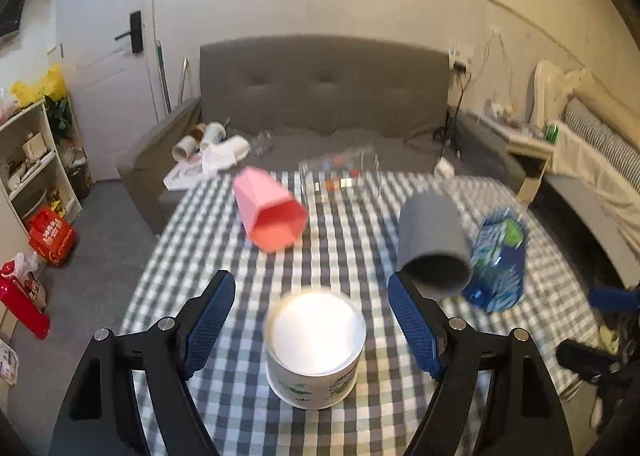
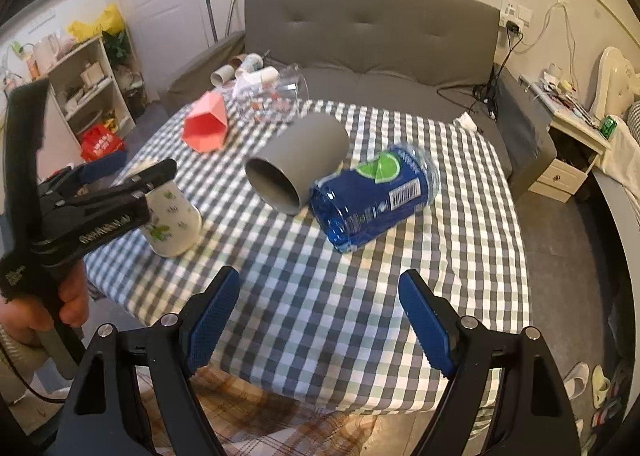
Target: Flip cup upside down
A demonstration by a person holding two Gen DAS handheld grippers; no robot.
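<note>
A white cup with green print [image 1: 316, 348] stands on the checked tablecloth [image 1: 360, 223], its flat white top facing up. My left gripper [image 1: 310, 320] is open, its blue pads either side of this cup and apart from it. In the right wrist view the white cup [image 2: 172, 215] sits at the table's left edge under the left gripper's black frame [image 2: 100, 207]. My right gripper [image 2: 320, 320] is open and empty above the near table edge. A grey cup [image 2: 300, 163], a pink cup [image 2: 206, 125] and a blue cup [image 2: 376, 195] lie on their sides.
A clear glass container [image 1: 340, 171] lies at the table's far side. A grey sofa [image 1: 320, 95] with several cups on it stands behind the table. A shelf [image 1: 32, 159] is at the left, a nightstand [image 2: 568, 147] at the right.
</note>
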